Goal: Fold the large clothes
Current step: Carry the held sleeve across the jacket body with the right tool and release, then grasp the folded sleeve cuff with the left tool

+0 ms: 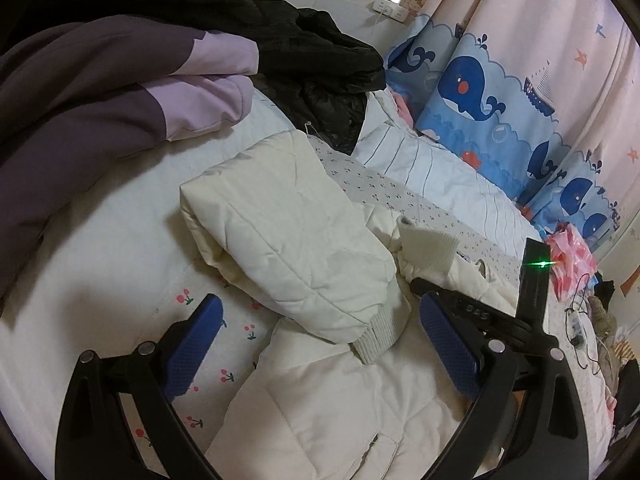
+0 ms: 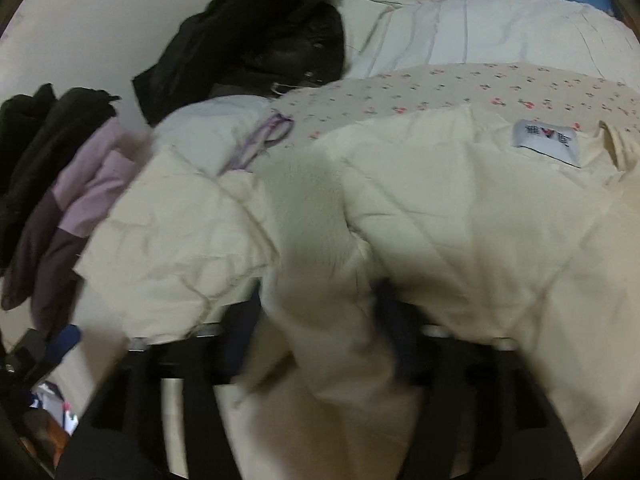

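We hold the left gripper [image 1: 316, 344] spread, empty, hovering at the sleeve [image 1: 296, 240] cuff, ready to tuck. Our right gripper [image 2: 320, 320] pinches a jacket [image 2: 460, 232] fold, blurred, likely hauling it over. Jacket lies mid-bed [image 1: 100, 220], dark clothes [image 1: 312, 60] far left.

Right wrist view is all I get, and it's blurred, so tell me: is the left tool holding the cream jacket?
Observer: No. The left tool is open above the cream jacket, gripping nothing.
Operator: Where's the sleeve?
Observer: The sleeve lies folded across the jacket, its ribbed cuff nearest the left tool.
Operator: Anything else near the bed's edge?
Observer: A pink bag sits at the right of the left wrist view.
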`<action>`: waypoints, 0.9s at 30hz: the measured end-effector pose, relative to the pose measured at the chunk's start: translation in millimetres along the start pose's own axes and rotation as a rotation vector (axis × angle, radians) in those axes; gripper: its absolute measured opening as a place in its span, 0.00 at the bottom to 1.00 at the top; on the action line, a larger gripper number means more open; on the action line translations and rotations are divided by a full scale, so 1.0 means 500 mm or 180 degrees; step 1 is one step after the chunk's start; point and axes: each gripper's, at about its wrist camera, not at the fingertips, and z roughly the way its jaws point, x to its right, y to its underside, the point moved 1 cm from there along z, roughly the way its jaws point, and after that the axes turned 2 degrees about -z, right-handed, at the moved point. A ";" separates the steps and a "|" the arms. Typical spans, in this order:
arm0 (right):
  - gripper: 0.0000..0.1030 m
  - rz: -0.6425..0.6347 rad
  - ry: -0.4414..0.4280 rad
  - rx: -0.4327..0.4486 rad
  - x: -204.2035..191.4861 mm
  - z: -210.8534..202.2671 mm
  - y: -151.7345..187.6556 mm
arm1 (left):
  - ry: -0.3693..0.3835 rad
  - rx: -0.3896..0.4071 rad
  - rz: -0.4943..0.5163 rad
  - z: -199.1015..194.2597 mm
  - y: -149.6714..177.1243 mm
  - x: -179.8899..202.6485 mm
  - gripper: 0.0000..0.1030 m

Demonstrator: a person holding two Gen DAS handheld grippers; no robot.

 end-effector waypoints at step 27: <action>0.78 0.1926 -0.0125 0.0314 0.354 -0.282 0.115 | -0.0633 -0.0063 0.2786 0.067 0.111 0.159 0.92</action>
